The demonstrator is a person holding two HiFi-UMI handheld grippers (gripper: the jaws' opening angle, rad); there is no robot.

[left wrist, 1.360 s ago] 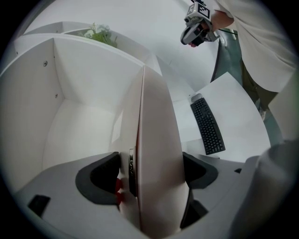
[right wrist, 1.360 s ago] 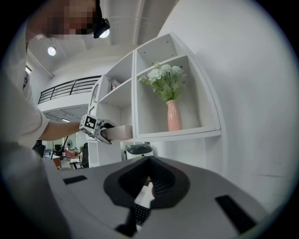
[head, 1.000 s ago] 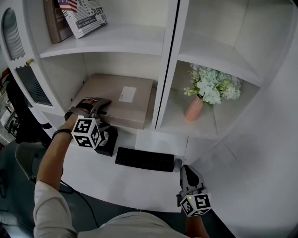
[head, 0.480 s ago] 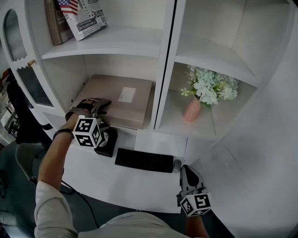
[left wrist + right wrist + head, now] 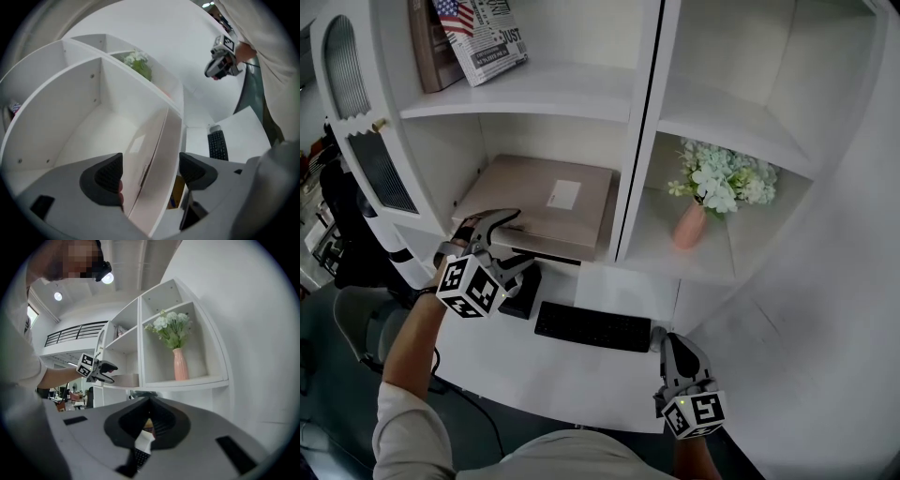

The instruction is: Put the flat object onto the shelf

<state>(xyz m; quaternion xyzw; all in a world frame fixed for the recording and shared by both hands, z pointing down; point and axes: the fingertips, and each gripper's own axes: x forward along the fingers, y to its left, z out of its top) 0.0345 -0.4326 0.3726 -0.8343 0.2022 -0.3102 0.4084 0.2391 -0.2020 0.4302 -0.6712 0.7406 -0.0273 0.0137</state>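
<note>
White desk (image 5: 581, 380) nearest, across the bottom of the head view. At its right edge, right gripper (image 5: 668, 340), held about level, marker cube toward the camera, jaws pressed together with nothing between them. Just beyond, black keyboard (image 5: 591, 325), with a black block-shaped object (image 5: 521, 292) at its left end.

Above that block, left gripper (image 5: 525, 240) on a bare forearm (image 5: 411, 342) coming up from the lower left. Rolled to one side and tipped slightly down toward the shelving. Jaws wide apart, though just now closing a little. Front-left corner of the flat cardboard box (image 5: 534, 192) lined up between the pads in the left gripper view, neither pad touching it.

Tan, thin and broad, with a white label (image 5: 563, 194) on its top face. Lies flat in the lower left compartment of the white shelf unit (image 5: 636, 141), front end jutting slightly past the shelf's edge.

Further right, in the next compartment, pink vase (image 5: 689, 223) of pale flowers (image 5: 727, 173). On the shelf above the box, a newspaper-print item (image 5: 487, 33) leaning beside a brown book (image 5: 427, 47).
</note>
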